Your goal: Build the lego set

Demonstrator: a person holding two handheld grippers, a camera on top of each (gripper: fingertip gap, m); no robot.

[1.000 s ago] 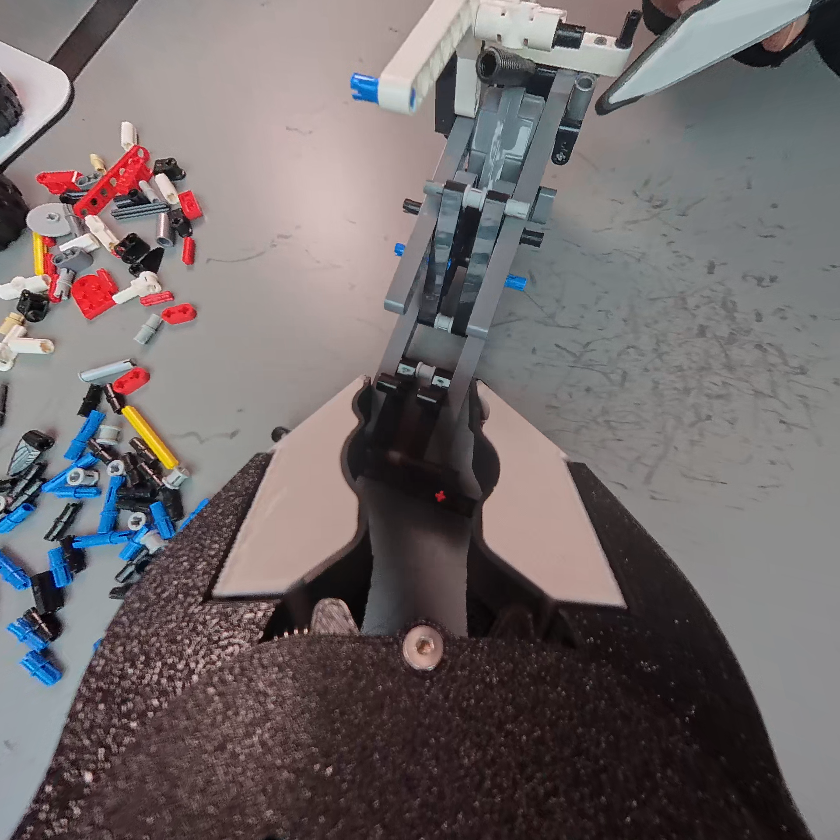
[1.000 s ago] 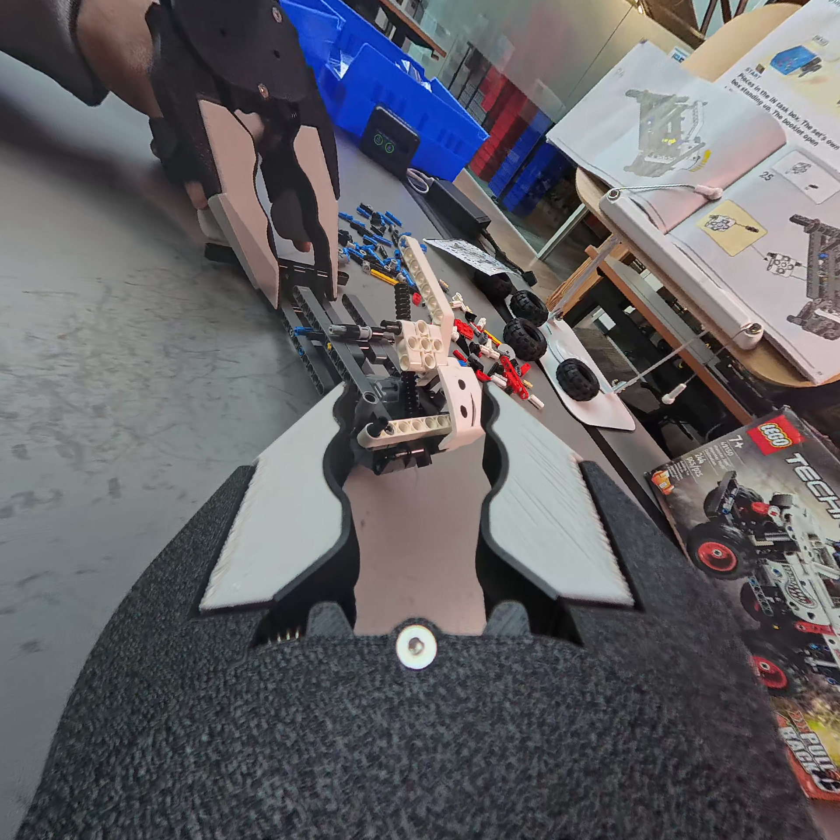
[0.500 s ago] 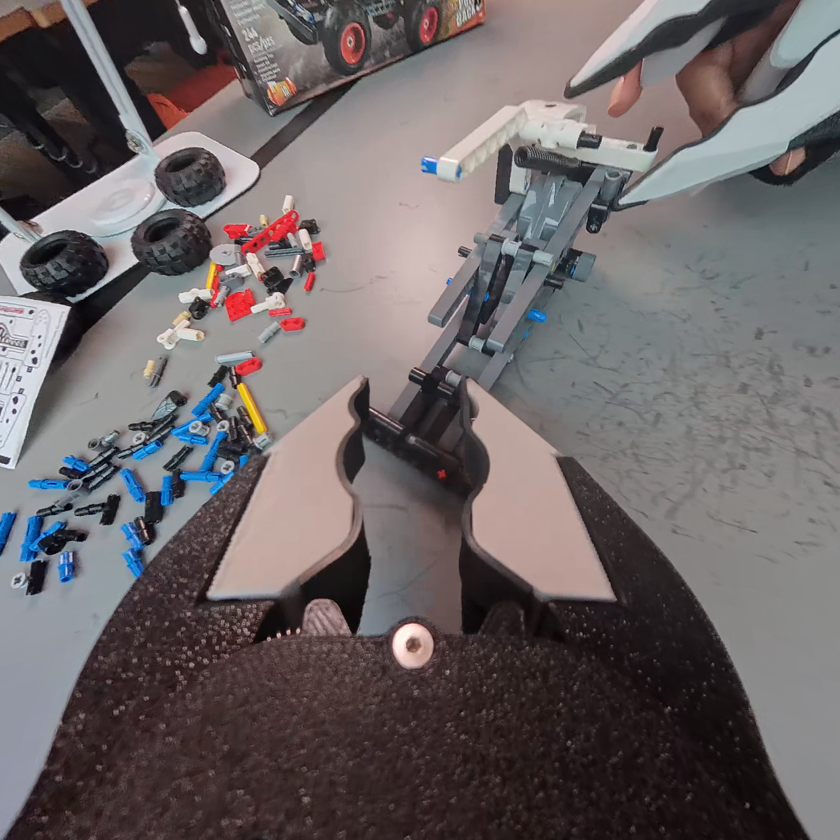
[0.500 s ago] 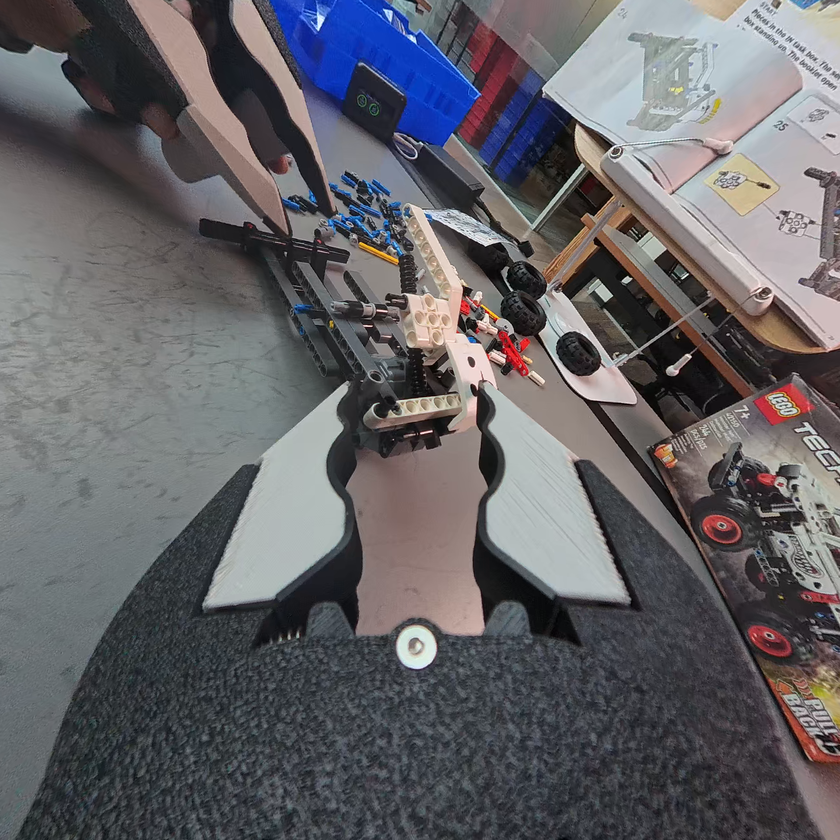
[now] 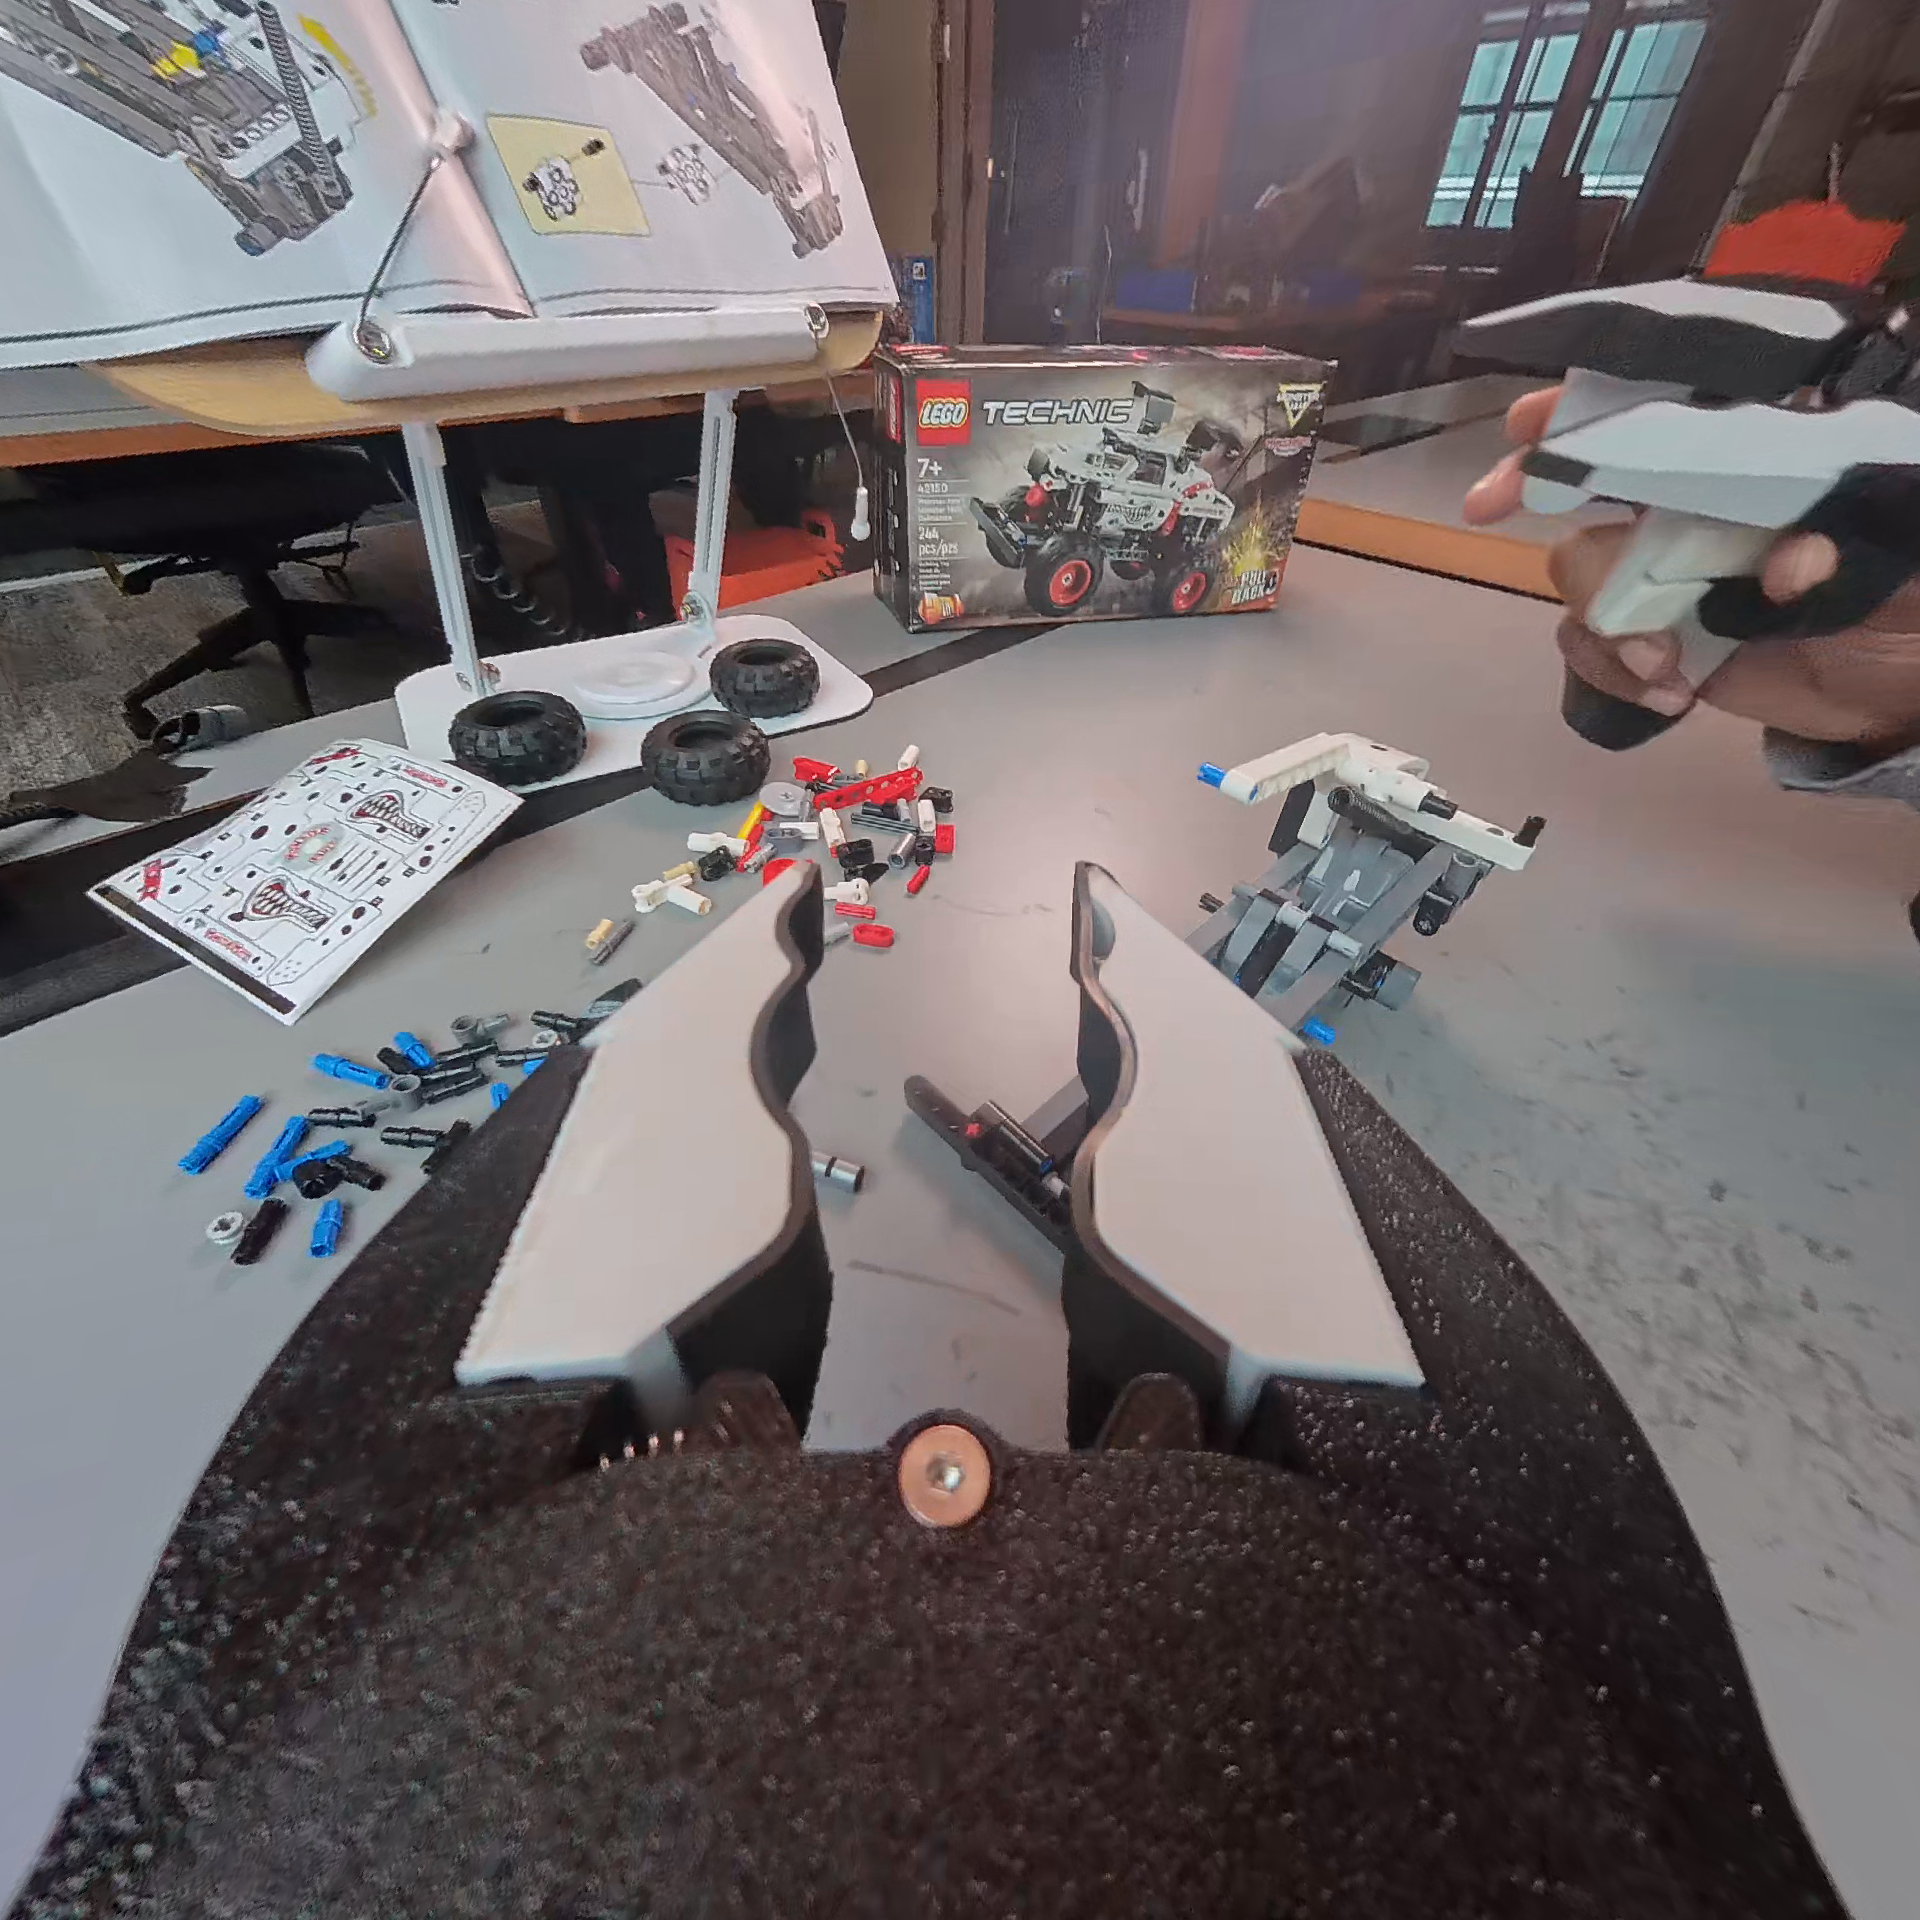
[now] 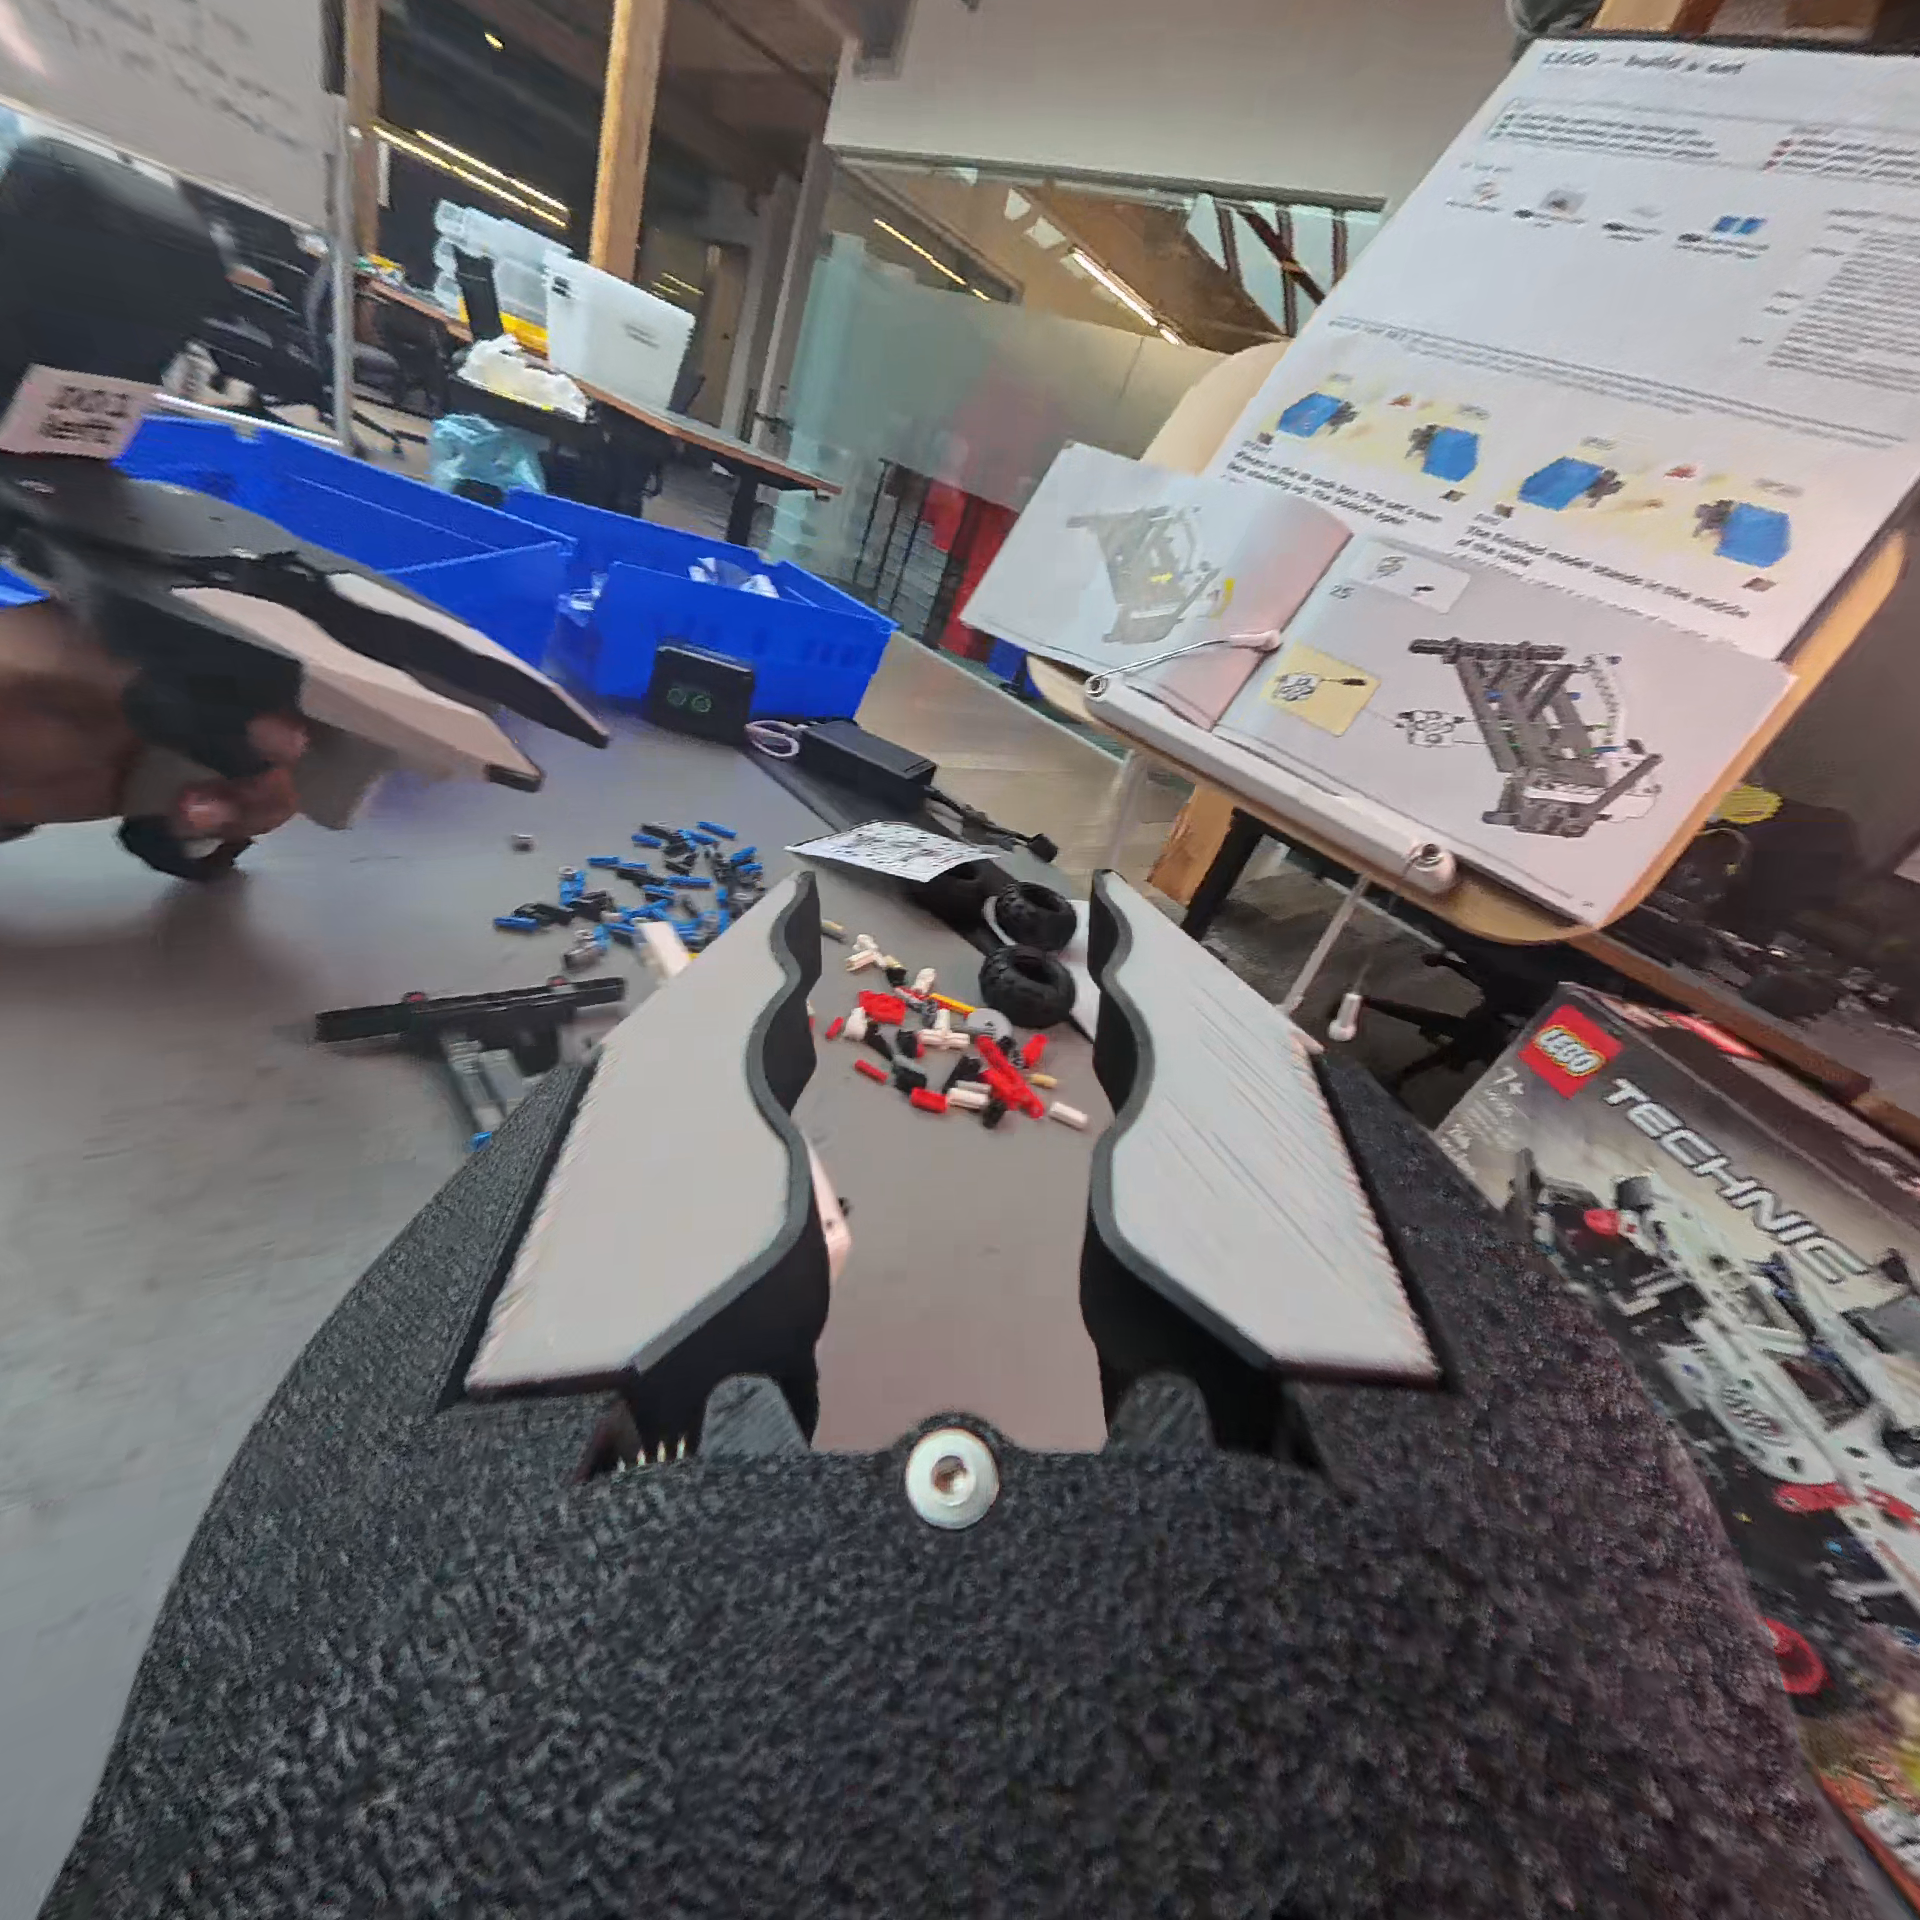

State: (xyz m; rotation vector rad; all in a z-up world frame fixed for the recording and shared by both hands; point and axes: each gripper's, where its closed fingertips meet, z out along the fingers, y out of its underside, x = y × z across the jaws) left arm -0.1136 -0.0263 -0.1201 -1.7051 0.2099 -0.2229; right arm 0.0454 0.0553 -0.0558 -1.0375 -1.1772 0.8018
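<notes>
Both grippers, left (image 5: 940,940) and right (image 6: 951,935), gape empty; check open paper instruction booklet (image 6: 1382,665), then pick from small red-white plastic pieces (image 6: 951,1070) for grey-white chassis (image 5: 1351,894).

Grey table (image 5: 1558,1143), loose pieces (image 5: 852,821), chassis (image 5: 1340,894)

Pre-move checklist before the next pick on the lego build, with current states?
1. Left gripper empty and open: ok, jaws wide apart with nothing between them.
2. Right gripper empty and open: ok.
3. Chassis assembly released: ok, it lies on the table, touched by neither gripper.
4. Loose parts reachable: ok, red and white pile and blue and black pins lie uncovered on the table.
5. Instruction booklet visible: ok, open on its stand.
6. All four tyres present: cannot tell, only three tyres show by the stand base.
</notes>
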